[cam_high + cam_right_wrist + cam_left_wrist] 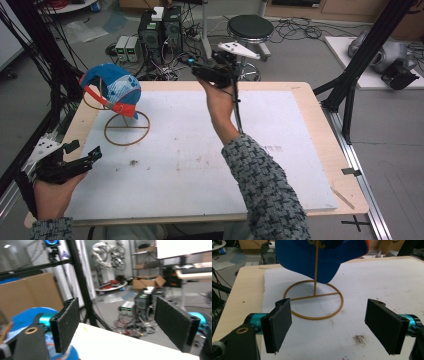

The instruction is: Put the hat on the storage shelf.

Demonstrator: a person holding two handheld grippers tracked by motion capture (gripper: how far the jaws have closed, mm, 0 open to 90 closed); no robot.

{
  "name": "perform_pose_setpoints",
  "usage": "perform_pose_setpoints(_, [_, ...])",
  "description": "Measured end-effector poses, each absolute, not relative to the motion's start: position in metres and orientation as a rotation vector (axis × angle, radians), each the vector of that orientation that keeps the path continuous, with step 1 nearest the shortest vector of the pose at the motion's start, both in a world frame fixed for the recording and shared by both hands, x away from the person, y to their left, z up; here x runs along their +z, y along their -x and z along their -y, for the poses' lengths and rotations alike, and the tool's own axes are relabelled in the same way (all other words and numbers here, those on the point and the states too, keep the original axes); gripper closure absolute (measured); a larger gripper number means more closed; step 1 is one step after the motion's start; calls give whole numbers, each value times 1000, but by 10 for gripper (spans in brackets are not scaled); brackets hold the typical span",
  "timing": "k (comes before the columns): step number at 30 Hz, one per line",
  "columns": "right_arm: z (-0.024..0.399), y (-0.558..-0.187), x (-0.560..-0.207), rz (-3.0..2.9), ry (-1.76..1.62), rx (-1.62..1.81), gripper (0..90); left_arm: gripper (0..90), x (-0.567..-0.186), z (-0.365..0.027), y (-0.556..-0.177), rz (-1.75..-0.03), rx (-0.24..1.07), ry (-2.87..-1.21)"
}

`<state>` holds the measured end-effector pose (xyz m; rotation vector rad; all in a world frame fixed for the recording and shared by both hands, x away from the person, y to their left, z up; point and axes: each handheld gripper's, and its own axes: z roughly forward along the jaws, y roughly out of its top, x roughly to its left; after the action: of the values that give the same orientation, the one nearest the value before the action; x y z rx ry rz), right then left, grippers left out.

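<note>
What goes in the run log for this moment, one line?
left gripper: open, empty, low near table edge | right gripper: open, empty, raised | blue cap: on gold wire stand | white mat: stained

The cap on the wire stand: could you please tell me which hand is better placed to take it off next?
Left, probably. The left tongs are open, low and aimed straight at the stand under the cap. The right tongs, also open, are raised above the far edge, pointing off the table.

Black stool (250, 27), power supplies (127, 47), cardboard box (147, 281)
</note>
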<state>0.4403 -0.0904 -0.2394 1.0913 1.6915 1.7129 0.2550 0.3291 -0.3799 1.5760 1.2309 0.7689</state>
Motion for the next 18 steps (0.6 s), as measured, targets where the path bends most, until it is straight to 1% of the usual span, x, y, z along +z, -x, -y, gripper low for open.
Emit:
perform_pose_setpoints(4, [123, -433, -242, -1637, -1138, 1663, 122, 217, -380, -329, -255, -1232, 768, -1578])
perform_pose_setpoints(11, [190, -415, -256, -1565, -1193, 1591, 120, 217, -382, -325, -256, -1228, 763, -1594])
perform_pose_setpoints(18, [241, -398, -270, -1503, -1236, 1548, 117, 217, -383, -321, -260, -1220, 771, -1601])
